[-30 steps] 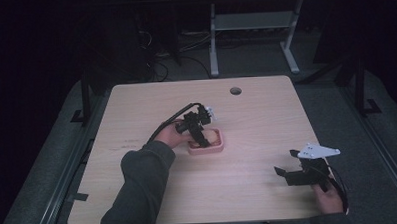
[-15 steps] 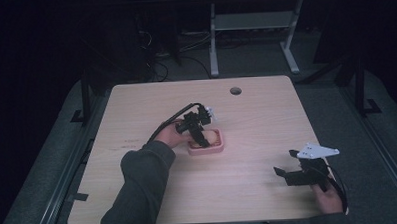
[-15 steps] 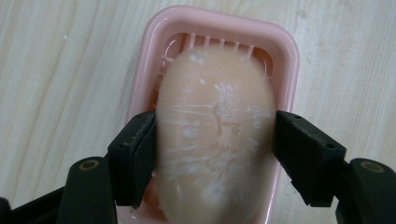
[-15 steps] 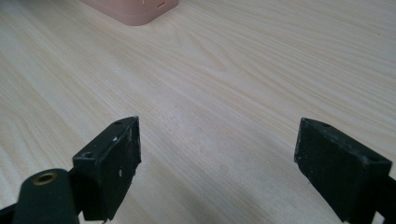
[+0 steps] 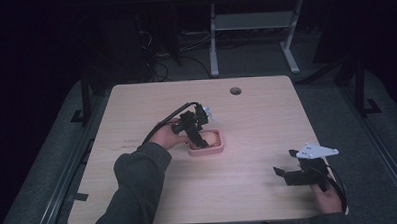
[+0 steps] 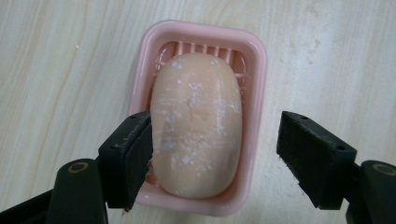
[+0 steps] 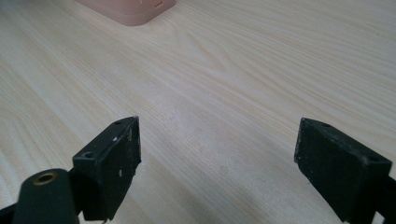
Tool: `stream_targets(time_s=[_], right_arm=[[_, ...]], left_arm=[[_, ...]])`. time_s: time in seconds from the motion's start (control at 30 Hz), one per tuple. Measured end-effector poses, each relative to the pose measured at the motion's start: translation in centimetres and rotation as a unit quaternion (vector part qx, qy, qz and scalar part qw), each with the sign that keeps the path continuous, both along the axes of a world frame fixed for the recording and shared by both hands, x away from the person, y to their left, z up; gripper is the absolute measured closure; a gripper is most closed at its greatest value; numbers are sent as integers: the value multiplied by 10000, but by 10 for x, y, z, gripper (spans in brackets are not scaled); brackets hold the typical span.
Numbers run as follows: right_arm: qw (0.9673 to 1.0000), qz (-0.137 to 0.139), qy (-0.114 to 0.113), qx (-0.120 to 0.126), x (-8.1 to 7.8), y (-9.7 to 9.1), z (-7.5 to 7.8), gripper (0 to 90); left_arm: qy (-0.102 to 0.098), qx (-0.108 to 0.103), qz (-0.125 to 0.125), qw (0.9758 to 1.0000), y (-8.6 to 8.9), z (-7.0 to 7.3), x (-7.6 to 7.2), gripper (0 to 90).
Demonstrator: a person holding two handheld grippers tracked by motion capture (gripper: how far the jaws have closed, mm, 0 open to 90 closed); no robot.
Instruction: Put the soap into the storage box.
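Left gripper (image 6: 212, 154) hangs wide over the soap (image 6: 196, 123) in its pink dish (image 6: 259, 60), centre frame; one pad touches already (off-centre!), so closing could shove soap sideways. Right gripper (image 7: 217, 163) idles wide above the bench (image 7: 243, 70).

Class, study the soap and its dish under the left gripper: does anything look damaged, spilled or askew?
Little stands out. The soap bar lies in the pink dish, but its surface is flecked with white specks and shows a faint crack near the middle. The left gripper is open around it, one jaw touching the bar.
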State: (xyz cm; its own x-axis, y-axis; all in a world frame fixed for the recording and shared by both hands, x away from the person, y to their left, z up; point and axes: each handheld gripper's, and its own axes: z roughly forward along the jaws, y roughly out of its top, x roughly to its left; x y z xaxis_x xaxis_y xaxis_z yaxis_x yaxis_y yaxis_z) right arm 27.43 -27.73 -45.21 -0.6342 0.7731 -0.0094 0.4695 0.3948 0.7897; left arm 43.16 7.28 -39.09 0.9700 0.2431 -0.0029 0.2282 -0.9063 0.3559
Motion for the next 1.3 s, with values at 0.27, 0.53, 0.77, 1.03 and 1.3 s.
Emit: stream_targets(time_s=[0.27, 0.53, 0.77, 1.03, 1.3], right_arm=[[10000, -27, 15, -18, 1, 2, 0, 141], [10000, -78, 2, -33, 1, 2, 0, 141], [9999, -143, 3, -35, 1, 1, 0, 141], [9999, -135, 37, -75, 2, 5, -1, 141], [9998, -155, 63, -90, 2, 6, -1, 141]], left_arm=[[-32, -173, 109, 9998, 16, 2, -9, 268], [-40, -265, 146, 9995, 29, 1, -19, 267], [-34, -462, 252, 9986, 37, 2, -26, 256], [-93, -445, 251, 9987, 42, -1, -33, 256], [-131, -491, 277, 9983, 51, -3, -43, 256]])
